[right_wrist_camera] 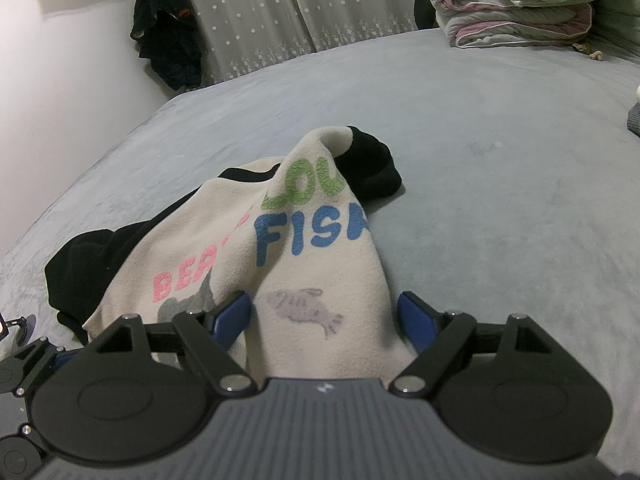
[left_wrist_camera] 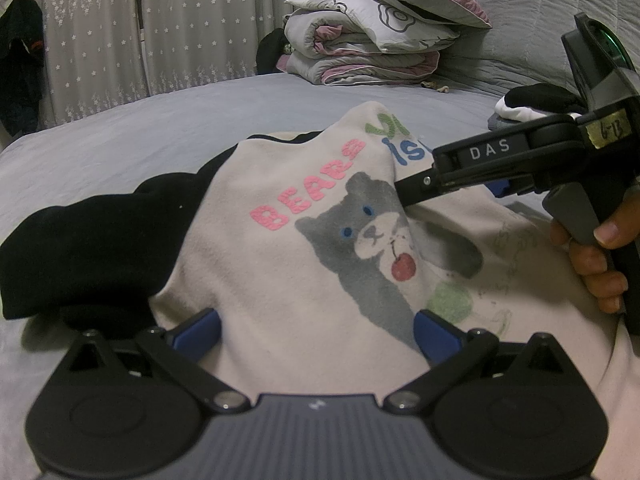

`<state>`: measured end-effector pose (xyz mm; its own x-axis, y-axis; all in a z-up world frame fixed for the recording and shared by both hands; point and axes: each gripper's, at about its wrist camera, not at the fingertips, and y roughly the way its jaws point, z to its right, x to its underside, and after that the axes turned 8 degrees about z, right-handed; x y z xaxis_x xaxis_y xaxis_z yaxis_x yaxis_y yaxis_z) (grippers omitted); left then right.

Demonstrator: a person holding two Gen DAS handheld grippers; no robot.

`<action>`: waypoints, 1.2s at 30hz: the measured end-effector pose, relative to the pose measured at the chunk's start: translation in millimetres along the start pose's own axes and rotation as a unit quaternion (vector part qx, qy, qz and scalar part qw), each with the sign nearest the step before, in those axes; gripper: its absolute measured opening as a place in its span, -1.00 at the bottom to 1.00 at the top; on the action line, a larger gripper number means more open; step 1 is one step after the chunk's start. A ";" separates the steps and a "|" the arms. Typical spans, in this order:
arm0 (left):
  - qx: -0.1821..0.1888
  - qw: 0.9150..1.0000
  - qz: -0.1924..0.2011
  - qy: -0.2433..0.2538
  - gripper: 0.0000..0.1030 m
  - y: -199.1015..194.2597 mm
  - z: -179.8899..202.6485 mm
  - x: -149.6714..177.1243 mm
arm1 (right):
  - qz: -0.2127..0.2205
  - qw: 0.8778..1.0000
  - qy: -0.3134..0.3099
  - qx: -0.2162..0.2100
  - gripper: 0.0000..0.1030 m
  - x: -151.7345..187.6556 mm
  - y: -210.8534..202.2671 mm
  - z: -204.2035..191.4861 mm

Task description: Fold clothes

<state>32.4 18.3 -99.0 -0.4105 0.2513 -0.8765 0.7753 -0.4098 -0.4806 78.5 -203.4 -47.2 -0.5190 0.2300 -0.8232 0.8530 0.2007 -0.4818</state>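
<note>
On the grey bed [right_wrist_camera: 480, 140] lies a cream sweatshirt [left_wrist_camera: 280, 264] with black sleeves, rumpled and partly bunched, its printed front facing up: pink "BEAR" letters, a grey bear with a red cherry, green and blue lettering, and a small grey fish. One black sleeve [left_wrist_camera: 80, 248] spreads to the left of the cream body; the other black cuff [right_wrist_camera: 372, 168] lies at the far end of the shirt.

The left claw [left_wrist_camera: 316, 332] stands wide, its blue pads on either side of the cream cloth near the hem, with fabric between them; whether the pads press it, I cannot tell. The right claw [right_wrist_camera: 324, 316] also stands wide, with a raised fold of the shirt running between its blue pads; the cloth looks loose there, not pinched. In the left view, the right claw's body reaches in from the right, a hand [left_wrist_camera: 596, 264] gripping its handle.

Beyond the shirt, a folded quilt [left_wrist_camera: 360, 48] sits at the bed's far edge, before starred curtains [right_wrist_camera: 280, 12]. Dark clothes [right_wrist_camera: 168, 28] hang by the wall.
</note>
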 end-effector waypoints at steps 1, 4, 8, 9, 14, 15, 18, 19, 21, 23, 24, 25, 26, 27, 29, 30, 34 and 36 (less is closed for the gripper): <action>0.000 1.000 0.000 0.000 0.99 0.0 0.0 0.0 | 0.000 1.000 0.000 0.000 0.64 0.1 0.0 0.0; 0.000 1.000 0.000 0.000 0.99 -0.2 -0.1 0.0 | 0.000 1.000 -0.001 0.000 0.64 0.0 0.0 -0.2; 0.000 1.000 0.000 0.000 0.99 -0.5 -0.1 0.1 | 0.000 1.000 -0.001 0.000 0.64 -0.2 0.5 0.3; 0.000 1.000 0.000 0.000 0.99 -0.5 0.0 0.1 | 0.000 1.000 -0.001 0.000 0.64 -0.4 0.5 0.5; 0.000 1.000 0.000 0.000 0.99 -0.6 -0.1 0.1 | 0.000 1.000 0.000 -0.001 0.64 -1.0 1.0 0.7; 0.000 1.000 0.000 0.000 0.99 -0.6 -0.1 0.1 | 0.000 1.000 0.000 -0.001 0.64 -1.1 0.9 0.7; 0.000 1.000 0.000 0.000 0.99 -0.6 -0.1 0.1 | 0.000 1.000 0.001 0.000 0.64 -1.3 0.7 0.7; 0.000 1.000 0.000 0.000 0.99 -0.7 -0.1 0.2 | 0.000 1.000 0.001 -0.001 0.64 -1.4 0.4 0.9; 0.000 1.000 0.000 0.000 0.99 -0.7 -0.1 0.2 | 0.000 1.000 0.002 -0.001 0.64 -1.5 -0.1 1.4; 0.000 1.000 0.000 0.000 0.99 -0.7 -0.1 0.2 | -0.001 1.000 0.001 -0.001 0.64 -1.3 0.0 1.4; 0.000 1.000 0.000 0.000 0.99 -0.7 -0.1 0.2 | -0.001 1.000 0.001 -0.001 0.64 -1.3 0.0 1.4; 0.000 1.000 0.000 0.000 0.99 -0.7 -0.1 0.2 | -0.001 1.000 0.001 -0.001 0.64 -1.2 0.0 1.3; 0.000 1.000 0.000 0.000 0.99 -0.7 -0.1 0.2 | -0.001 1.000 0.000 -0.001 0.64 -1.1 0.0 1.3; 0.000 1.000 0.000 0.000 0.99 -0.7 -0.1 0.1 | -0.001 1.000 0.000 -0.001 0.64 -1.0 0.0 1.2; 0.000 1.000 0.000 0.000 0.99 -0.7 -0.1 0.1 | -0.001 1.000 -0.002 -0.001 0.65 -0.5 0.1 0.7; 0.000 1.000 0.000 0.000 0.99 -0.7 -0.1 0.1 | -0.001 1.000 -0.003 -0.001 0.66 -0.1 0.2 0.2; 0.000 1.000 0.000 0.000 0.99 -0.7 -0.1 0.1 | -0.001 1.000 -0.014 0.000 0.70 1.7 0.6 -2.8; 0.000 1.000 0.000 0.000 0.99 -0.7 -0.1 0.1 | -0.002 1.000 -0.018 0.000 0.72 1.9 0.8 -3.4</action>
<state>31.9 18.7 -98.7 -0.4107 0.2514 -0.8764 0.7755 -0.4092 -0.4808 78.0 -199.5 -48.2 -0.5193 0.1951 -0.8320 0.8514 0.2019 -0.4841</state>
